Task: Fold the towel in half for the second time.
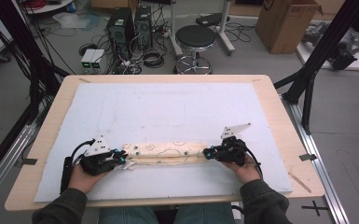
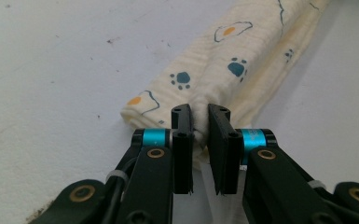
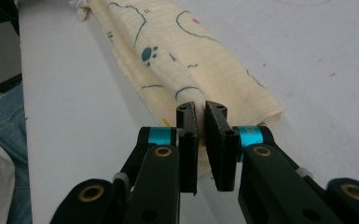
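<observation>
A wooden table [image 1: 279,121] is carrying a white mat [image 1: 168,107] that is covering nearly all of its top; along the near part of that mat a cream cloth [image 1: 165,153] printed with paw marks and fried eggs is lying folded into a long narrow band, running from left to right in the high view. The person's sleeves are coming in from the bottom edge there, one hand at each end of the band.

The left gripper [image 1: 120,157] is sitting at the band's left end; in the left gripper view its jaws are standing close together with a slim gap, and a bunched fold of the cloth [image 2: 224,65] is lying between them; whether the pads are pressing on it is not something I can tell, since the fabric looks loose in the gap.

The right gripper [image 1: 209,153] is sitting at the band's right end; in the right gripper view its jaws are nearly together and are pinching the edge of the cloth [image 3: 177,60], which is stretching away from them across the mat [image 3: 307,51].
</observation>
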